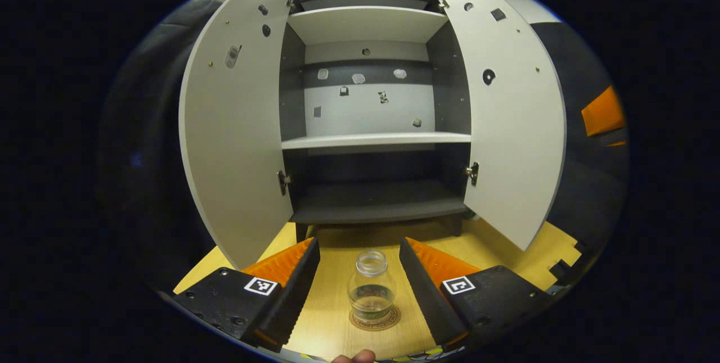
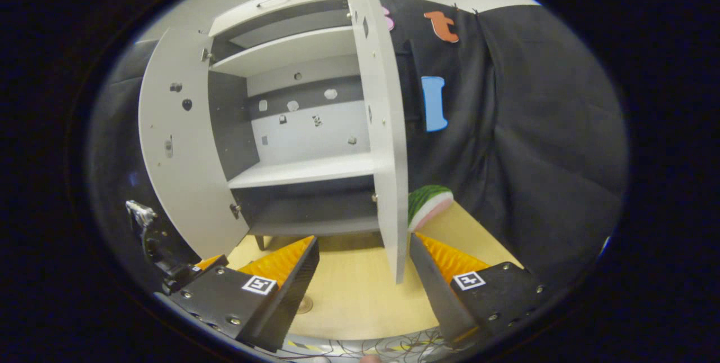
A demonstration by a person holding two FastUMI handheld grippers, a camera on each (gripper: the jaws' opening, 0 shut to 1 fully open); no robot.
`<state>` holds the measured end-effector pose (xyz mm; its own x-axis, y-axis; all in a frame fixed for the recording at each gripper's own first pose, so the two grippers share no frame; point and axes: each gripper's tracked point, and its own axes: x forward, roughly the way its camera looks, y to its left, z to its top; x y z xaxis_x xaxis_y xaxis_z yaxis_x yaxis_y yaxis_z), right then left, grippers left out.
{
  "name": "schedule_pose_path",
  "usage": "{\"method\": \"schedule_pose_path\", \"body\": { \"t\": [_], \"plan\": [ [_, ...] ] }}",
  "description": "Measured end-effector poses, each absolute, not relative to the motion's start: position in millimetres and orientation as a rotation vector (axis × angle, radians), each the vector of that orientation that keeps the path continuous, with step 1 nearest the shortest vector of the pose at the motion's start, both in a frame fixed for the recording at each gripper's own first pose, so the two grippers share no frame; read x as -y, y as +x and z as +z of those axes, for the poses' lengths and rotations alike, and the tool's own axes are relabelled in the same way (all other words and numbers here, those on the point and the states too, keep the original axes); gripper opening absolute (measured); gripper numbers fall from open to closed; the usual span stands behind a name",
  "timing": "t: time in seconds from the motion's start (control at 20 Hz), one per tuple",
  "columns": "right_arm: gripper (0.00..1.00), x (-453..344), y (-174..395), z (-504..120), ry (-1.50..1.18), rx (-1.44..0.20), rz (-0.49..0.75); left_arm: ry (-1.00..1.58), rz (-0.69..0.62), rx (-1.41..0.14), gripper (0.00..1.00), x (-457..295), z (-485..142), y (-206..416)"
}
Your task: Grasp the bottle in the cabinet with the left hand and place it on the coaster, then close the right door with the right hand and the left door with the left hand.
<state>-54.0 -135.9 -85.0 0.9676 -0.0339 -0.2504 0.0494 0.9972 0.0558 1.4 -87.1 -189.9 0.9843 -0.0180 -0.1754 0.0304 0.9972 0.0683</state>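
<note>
In the left gripper view, the left gripper is hovering low over the wooden table with its fingers spread wide, and the bottle is standing upright between them without touching either one, so the gripper is holding nothing. The bottle is clear glass with no cap, and it is sitting on the round coaster, just in front of the cabinet. Both doors are hanging open: the left door is swinging out on one side and the right door on the other, showing bare shelves inside. A fingertip of the person is peeking in at the bottom edge. In the right gripper view, the right gripper is also standing wide open and gripping nothing, and the lower edge of the right door is hanging edge-on between its fingers; whether it is touching either finger cannot be told. A slice of watermelon-like object is lying on the table beyond that door, near the black cloth wall.
</note>
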Motion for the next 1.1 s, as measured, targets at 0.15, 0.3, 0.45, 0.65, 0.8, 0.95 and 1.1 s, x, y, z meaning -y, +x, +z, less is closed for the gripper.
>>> {"method": "schedule_pose_path", "body": {
  "t": [0.15,0.3,0.45,0.65,0.8,0.95,1.1],
  "plan": [
    [0.98,163.3,-37.6,-58.3,0.047,-0.2,-0.062,0.064,-0.012,-0.151,0.91,82.8,-156.2,1.6],
    [0.98,193.8,-23.1,-29.9,0.053,-0.147,-0.081,0.045,-0.007,-0.13,0.91,76.5,-128.9,-3.5],
    [0.98,213.4,-2.4,-12.9,0.048,-0.119,-0.083,0.037,0.005,-0.104,0.91,65.3,-105.9,-9.7],
    [0.98,221.9,26.1,-3.2,0.038,-0.108,-0.065,0.031,0.031,-0.092,0.91,50.8,-91.3,-14.6],
    [0.99,224.3,35.5,4.2,0.021,-0.101,-0.059,0.032,0.047,-0.096,0.91,43.0,-89.8,-12.8],
    [0.98,221.6,38.1,4.5,0.016,-0.1,-0.045,0.025,0.056,-0.116,0.91,37.2,-96.0,-12.6],
    [0.98,213.9,38.2,4.9,0.016,-0.095,-0.024,0.019,0.057,-0.121,0.91,35.5,-97.3,-14.0]
  ]
}}
